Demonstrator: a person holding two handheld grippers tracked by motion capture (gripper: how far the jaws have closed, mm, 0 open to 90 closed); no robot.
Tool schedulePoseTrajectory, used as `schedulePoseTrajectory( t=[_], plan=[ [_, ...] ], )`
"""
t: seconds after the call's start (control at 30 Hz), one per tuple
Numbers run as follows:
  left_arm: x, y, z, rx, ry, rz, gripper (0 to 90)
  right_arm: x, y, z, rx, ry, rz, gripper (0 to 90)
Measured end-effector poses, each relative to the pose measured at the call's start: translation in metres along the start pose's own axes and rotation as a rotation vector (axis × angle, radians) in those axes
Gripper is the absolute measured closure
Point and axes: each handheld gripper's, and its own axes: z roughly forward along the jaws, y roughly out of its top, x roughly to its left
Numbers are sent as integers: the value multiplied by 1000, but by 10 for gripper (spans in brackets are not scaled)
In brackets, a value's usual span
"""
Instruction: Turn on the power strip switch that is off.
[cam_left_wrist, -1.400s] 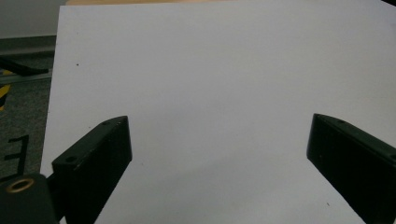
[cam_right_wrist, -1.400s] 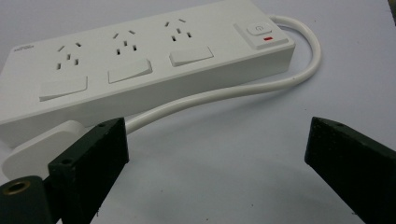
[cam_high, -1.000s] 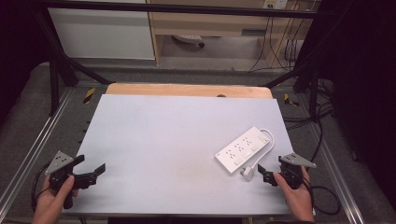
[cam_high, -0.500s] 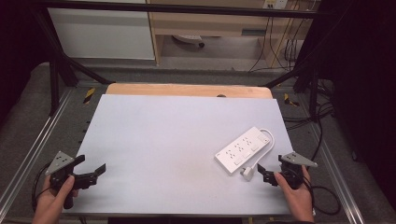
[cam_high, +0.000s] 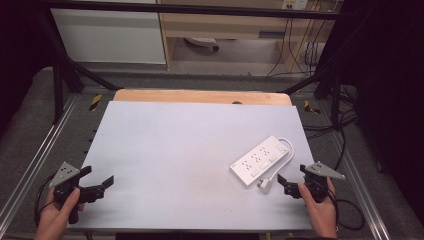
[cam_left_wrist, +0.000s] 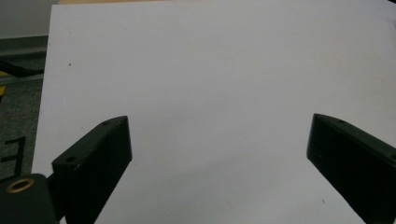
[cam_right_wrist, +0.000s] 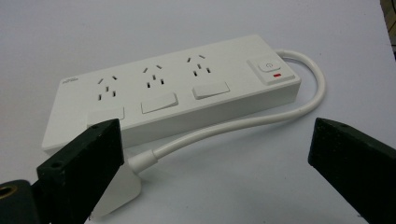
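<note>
A white power strip (cam_high: 261, 160) with three sockets and a switch lies at an angle on the right of the pale tabletop (cam_high: 175, 150). Its white cable (cam_high: 289, 150) loops round to a white plug (cam_high: 265, 186) lying by the strip's near end. My right gripper (cam_high: 292, 176) is open just right of the plug, at the near right edge. In the right gripper view the strip (cam_right_wrist: 177, 88) and cable (cam_right_wrist: 261, 116) lie ahead of the open gripper (cam_right_wrist: 215, 158), and the left jaw partly covers the plug (cam_right_wrist: 116, 191). My left gripper (cam_high: 98, 176) is open at the near left corner, over bare table (cam_left_wrist: 219, 70).
A wooden strip (cam_high: 200, 96) runs along the table's far edge. Metal rails (cam_high: 35, 165) flank both sides. Dark cables (cam_high: 345, 130) trail on the floor at the right, and a white cabinet (cam_high: 110, 35) stands behind.
</note>
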Motion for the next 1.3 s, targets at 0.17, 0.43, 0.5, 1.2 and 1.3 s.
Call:
schedulePoseTrajectory(
  t=[0.17,0.43,0.5,1.2,1.3],
  plan=[
    [0,0,0,2,-1,-1,66,0,1,-2,-11,7,-9,34],
    [0,0,1,3,-2,1,67,2,4,-5,-26,0,-18,33],
    [-1,0,1,3,-3,-2,66,3,5,-6,-42,2,-21,32],
    [-1,0,3,9,-5,-2,66,15,23,-14,-137,2,-45,36],
    [-2,0,3,9,-8,-1,67,16,26,-15,-155,7,-36,34]
  ],
)
